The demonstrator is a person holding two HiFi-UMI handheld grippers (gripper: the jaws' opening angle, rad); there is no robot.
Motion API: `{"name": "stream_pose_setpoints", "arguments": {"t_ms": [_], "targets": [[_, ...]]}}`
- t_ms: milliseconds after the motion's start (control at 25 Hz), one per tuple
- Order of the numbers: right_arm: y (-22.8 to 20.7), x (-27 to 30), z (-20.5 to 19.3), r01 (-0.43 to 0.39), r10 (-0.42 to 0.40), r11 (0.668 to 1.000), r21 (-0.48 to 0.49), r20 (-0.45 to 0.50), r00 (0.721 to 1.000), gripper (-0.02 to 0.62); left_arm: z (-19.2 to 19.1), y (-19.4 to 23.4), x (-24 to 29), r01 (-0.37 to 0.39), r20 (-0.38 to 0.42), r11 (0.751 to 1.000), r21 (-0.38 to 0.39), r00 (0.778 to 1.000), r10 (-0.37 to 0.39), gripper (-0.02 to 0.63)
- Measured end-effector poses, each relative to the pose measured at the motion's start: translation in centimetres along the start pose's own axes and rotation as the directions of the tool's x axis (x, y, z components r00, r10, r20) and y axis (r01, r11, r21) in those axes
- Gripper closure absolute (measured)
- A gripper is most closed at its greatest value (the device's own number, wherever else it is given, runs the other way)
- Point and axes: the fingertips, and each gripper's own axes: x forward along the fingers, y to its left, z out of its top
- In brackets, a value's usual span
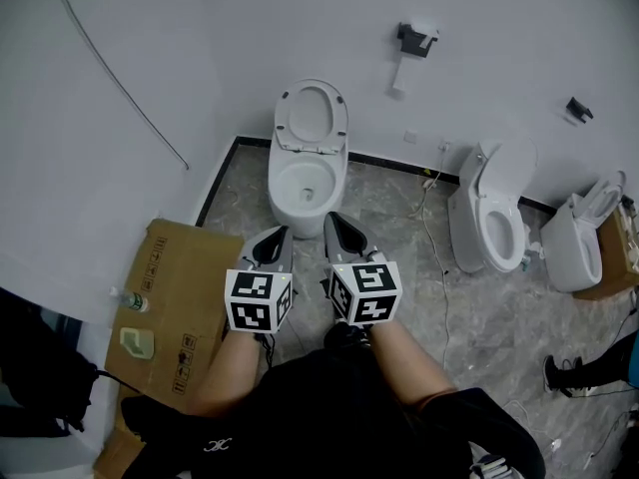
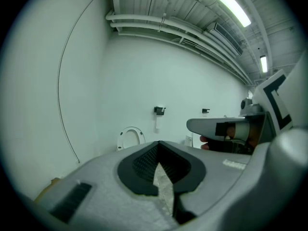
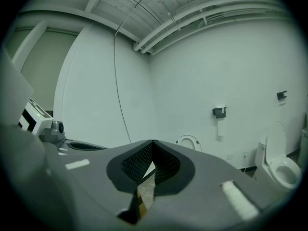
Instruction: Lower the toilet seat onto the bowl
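Far left: a flattened cardboard box (image 1: 185, 297) lies on the floor by the wall, with a small bottle (image 1: 130, 300) and a pale container (image 1: 138, 342) on it.
Left gripper: the left gripper (image 1: 281, 232) is held out level in front of the person and points at the toilet. Its own view shows the jaw tips together with nothing between them (image 2: 158, 143).
Toilet: a white toilet (image 1: 300, 203) stands against the back wall, just ahead of both grippers and apart from them.
Toilet seat: the toilet seat (image 1: 312, 118) stands raised, leaning back toward the wall, and the bowl (image 1: 282, 180) below it is uncovered. It shows small and far off beyond the jaws in the left gripper view (image 2: 131, 137) and the right gripper view (image 3: 188, 142).
Right gripper: the right gripper (image 1: 332, 218) is beside the left one and points the same way. Its jaws are closed tip to tip and empty (image 3: 153, 142).
Wall: a paper holder (image 1: 416, 38) hangs to the right of the toilet.
Right side: two more toilets stand along the wall, a second toilet (image 1: 469, 218) and a third toilet (image 1: 564, 252).
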Motion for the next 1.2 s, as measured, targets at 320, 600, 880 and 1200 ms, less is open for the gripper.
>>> {"name": "stream_pose_setpoints", "arguments": {"t_ms": [320,600,880,1200], "targets": [[-6.4,6.7,1.9,-0.024,0.024,1.0,0.007,-0.006,1.0,0.588,2.8,1.0,8.9,-0.02,-0.016,1.0,0.018,1.0,0.02,0.598],[-13.0,11.8,3.2,-0.021,0.021,0.999,0.025,-0.018,1.0,0.588,4.8,0.9,17.0,-0.014,-0.046,1.0,0.026,0.999,0.015,0.598],[-19.3,15.9,3.9,-0.029,0.031,0.999,0.035,-0.038,0.999,0.588,6.3,0.0,24.2,-0.022,-0.068,0.999,0.024,0.997,0.024,0.598],[-24.6,18.9,4.4,-0.061,0.063,0.998,0.027,-0.072,0.995,0.588,8.6,0.7,29.4,-0.087,-0.055,0.996,-0.007,0.995,0.087,0.598]]}}
